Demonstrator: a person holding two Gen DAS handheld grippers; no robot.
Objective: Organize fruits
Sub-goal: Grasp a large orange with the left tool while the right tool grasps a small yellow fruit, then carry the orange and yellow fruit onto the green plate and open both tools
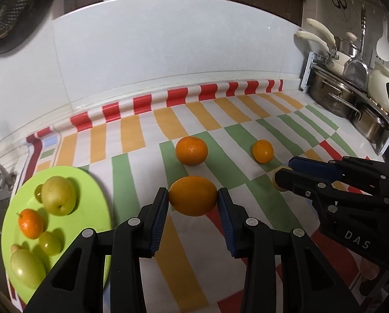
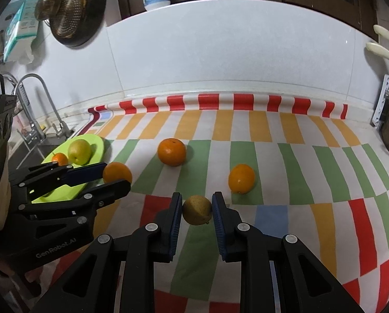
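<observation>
My left gripper (image 1: 192, 197) is shut on an orange (image 1: 193, 195) just above the striped cloth; it also shows in the right wrist view (image 2: 116, 173). My right gripper (image 2: 197, 210) is shut on a yellow-brown pear (image 2: 197, 210); in the left wrist view that pear (image 1: 277, 180) is mostly hidden behind the right gripper (image 1: 286, 169). Two more oranges lie on the cloth, a large one (image 1: 192, 150) and a small one (image 1: 263, 151). A green plate (image 1: 95, 182) at the left holds a pear, a small orange and several green fruits.
The striped cloth (image 2: 299, 161) covers the counter up to a white tiled wall. A rack with steel pots (image 1: 332, 96) stands at the right. A sink with a tap (image 2: 35, 120) lies left of the plate.
</observation>
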